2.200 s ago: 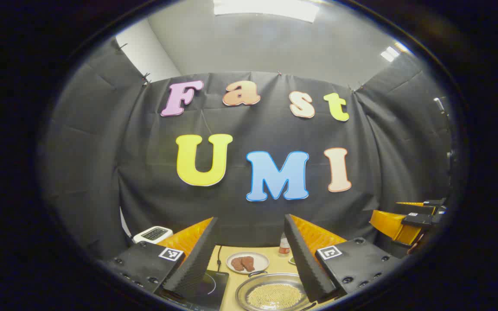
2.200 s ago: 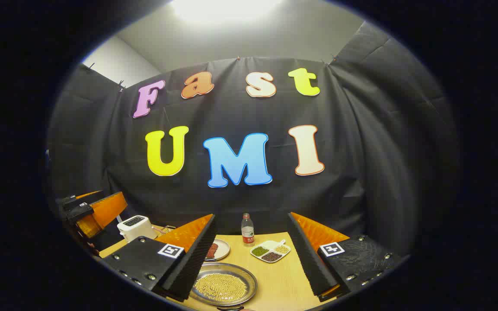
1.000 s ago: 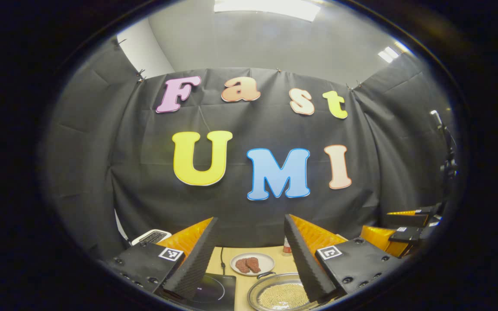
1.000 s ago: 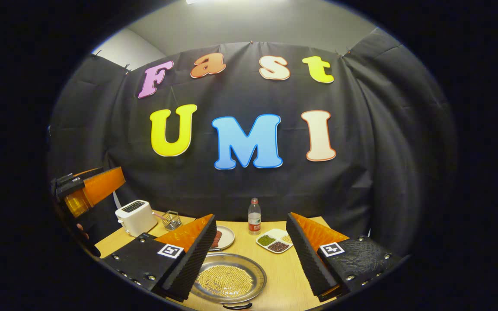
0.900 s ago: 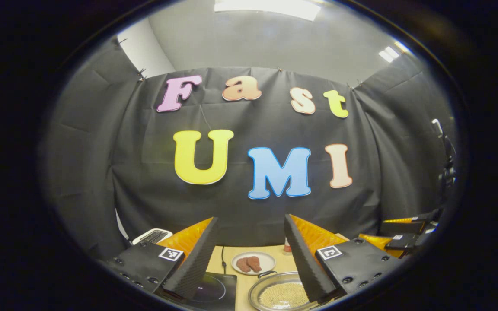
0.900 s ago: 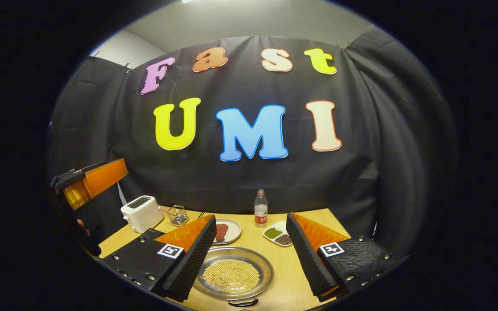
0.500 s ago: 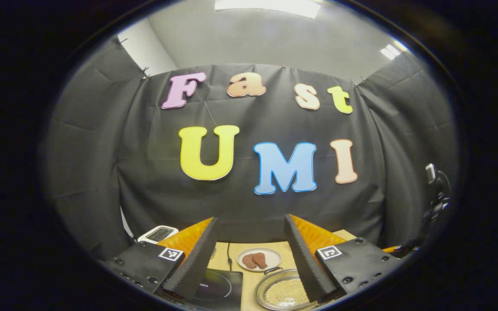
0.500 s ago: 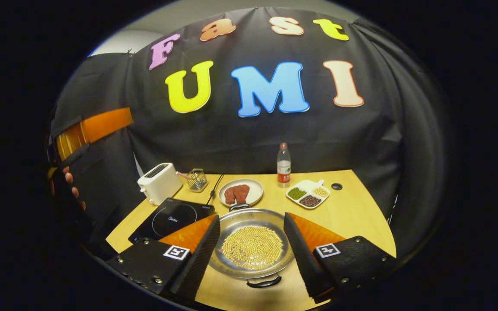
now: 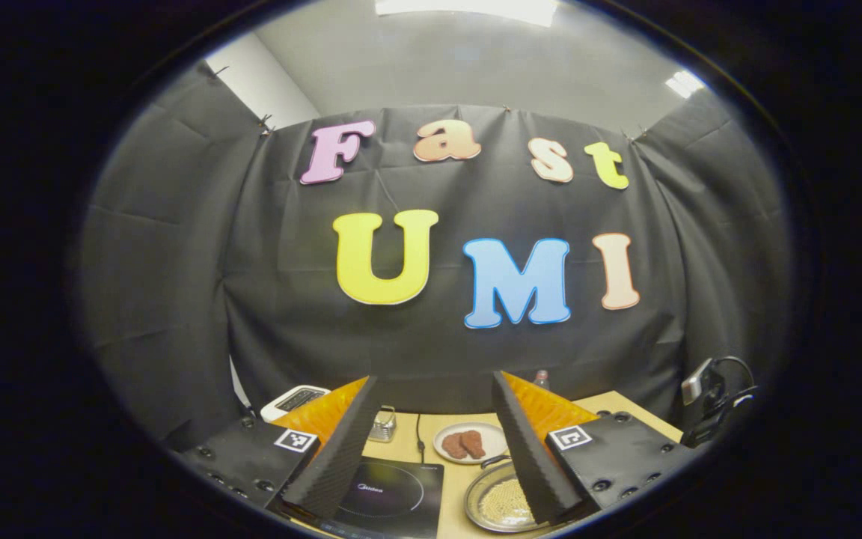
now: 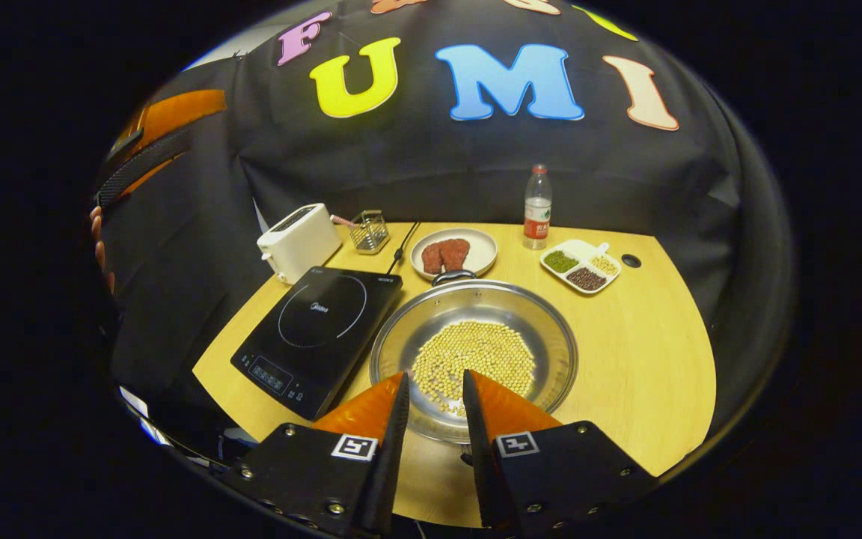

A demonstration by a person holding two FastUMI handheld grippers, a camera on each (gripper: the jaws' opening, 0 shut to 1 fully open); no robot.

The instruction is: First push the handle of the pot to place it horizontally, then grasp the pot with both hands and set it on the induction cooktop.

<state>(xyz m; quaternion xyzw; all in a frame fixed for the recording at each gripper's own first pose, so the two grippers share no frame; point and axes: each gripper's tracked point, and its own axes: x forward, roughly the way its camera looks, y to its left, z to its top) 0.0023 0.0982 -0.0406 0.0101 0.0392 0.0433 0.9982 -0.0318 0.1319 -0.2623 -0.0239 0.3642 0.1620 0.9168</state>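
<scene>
A shallow steel pot (image 10: 521,318) holding beans sits on the wooden table (image 10: 648,359), right of the black induction cooktop (image 10: 319,326). Its far loop handle (image 10: 452,276) points away from me; the near one is hidden behind my fingers. My right gripper (image 10: 435,376) hovers over the pot's near rim, its jaws narrowed to a small gap with nothing between them. The left gripper (image 10: 165,120) is up at the far left, held by a hand (image 10: 98,239). In the left gripper view my left gripper (image 9: 435,378) stands open, above the cooktop (image 9: 386,498) and pot (image 9: 498,503).
Behind the cooktop stand a white toaster (image 10: 298,241) and a wire basket (image 10: 369,230). A plate of meat (image 10: 453,253), a bottle (image 10: 536,206) and a divided dish of beans (image 10: 579,266) line the table's back. A cable (image 10: 401,243) runs from the cooktop.
The right gripper has tipped down and moved in over the pot's near rim, and its jaws have narrowed from wide open. The left gripper has swung slightly, still open.
</scene>
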